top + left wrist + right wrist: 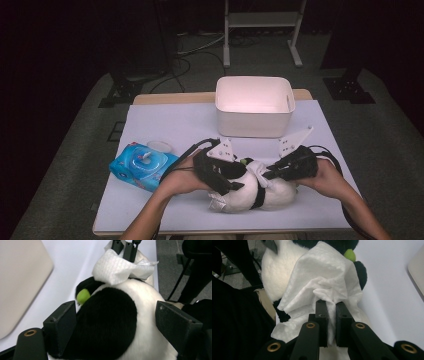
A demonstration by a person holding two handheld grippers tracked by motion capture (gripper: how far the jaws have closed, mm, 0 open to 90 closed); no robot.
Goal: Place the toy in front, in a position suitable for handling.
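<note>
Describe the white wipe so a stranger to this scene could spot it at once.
Start at the white bin at the far side of the table; just in front of it lies a black-and-white plush toy between two grippers. The wipe is the thin crumpled white sheet draped over the toy, pinched in the right gripper. Unlike the fluffy plush, it is flat and textured.

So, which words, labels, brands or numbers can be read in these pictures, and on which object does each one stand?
No text can be read.
Blue wipes pack: printed marks on its top, too small and blurred to read.
Plush toy, white wipe, white bin: no print visible.
</note>
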